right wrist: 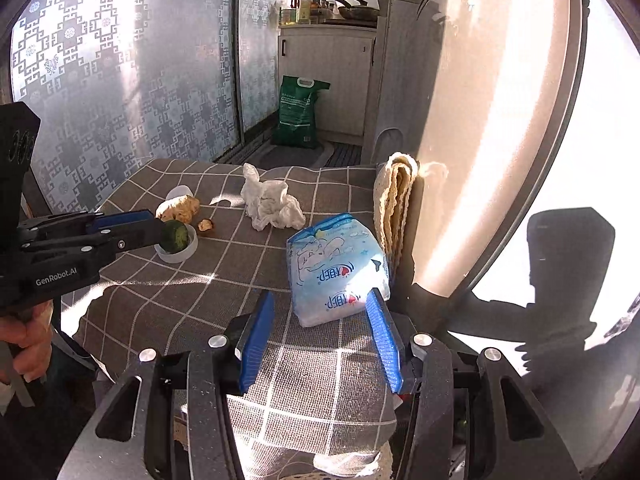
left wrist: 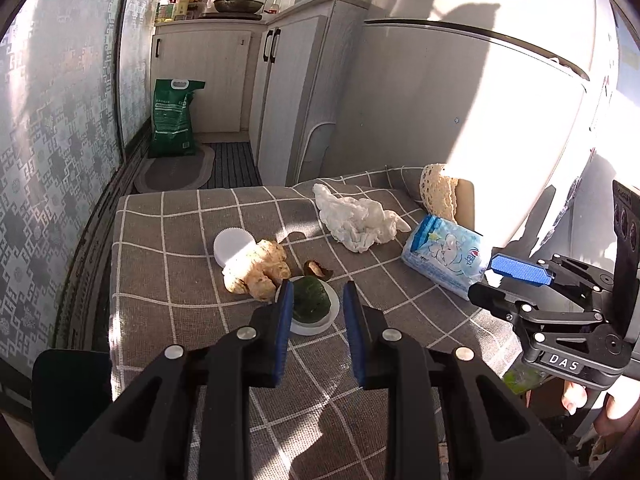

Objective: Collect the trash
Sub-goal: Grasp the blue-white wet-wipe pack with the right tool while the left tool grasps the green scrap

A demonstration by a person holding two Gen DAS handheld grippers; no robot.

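Nearest in the left wrist view: left claw point(left wrist: 316, 292), black-framed with blue pads, spread apart and clamped on nothing. Between its tips, not visibly pressed: mouldy green lump point(left wrist: 312, 300) in a small white dish point(left wrist: 312, 328) on the checked desk point(left wrist: 180, 240). At 10 o'clock of the dish, just beside it: beige crumpled wad point(left wrist: 256, 270), overlapping a white ridged lid point(left wrist: 232, 242). At 12 o'clock, close by: brown shell scrap point(left wrist: 316, 270). Further off at 1 o'clock: crumpled white tissue point(left wrist: 360, 220). At 3 o'clock: blue tissue packet point(left wrist: 444, 256), with folded lace cloth point(left wrist: 438, 192) at 12 o'clock of it.

Nearest in the right wrist view: right claw point(right wrist: 320, 298), also spread, gripping nothing. Near end of the packet between its tips, right pad at the packet's edge, contact unclear. At 9 o'clock in that view: left claw reaching to the green lump, held by a hand point(right wrist: 28, 344).
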